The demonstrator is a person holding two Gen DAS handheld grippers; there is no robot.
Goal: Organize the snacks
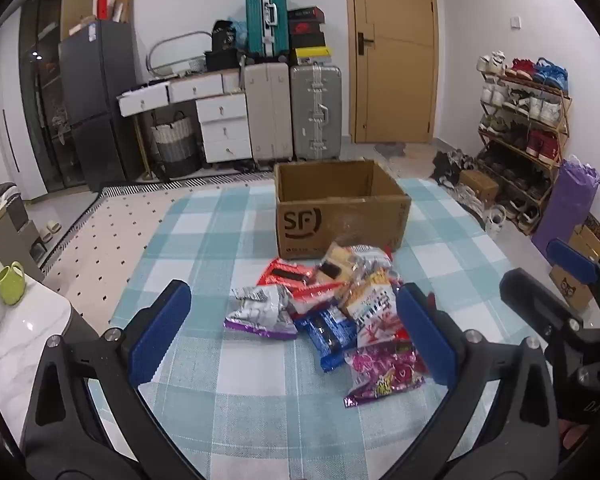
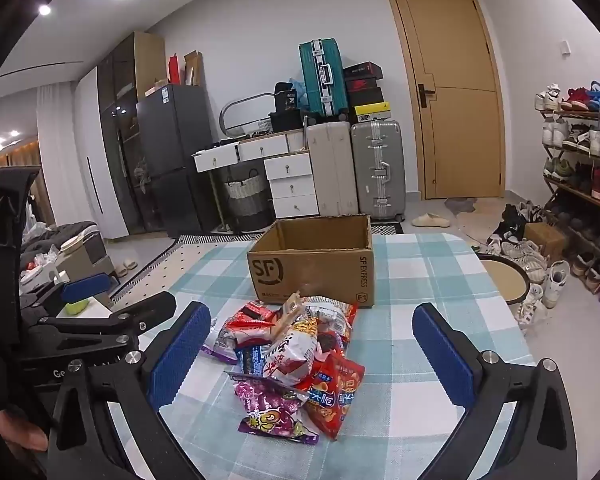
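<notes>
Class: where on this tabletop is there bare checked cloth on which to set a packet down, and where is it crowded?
Bare teal-and-white checked tablecloth lies right of the brown cardboard SF box, left of the box, and along the near edge by the open left gripper and open right gripper. It is crowded in the middle, where the heap of foil snack packets reaches the box's front.

box point(image 1: 342, 216) floor hidden, lower snacks point(image 2: 296, 360) buried — unreadable
</notes>
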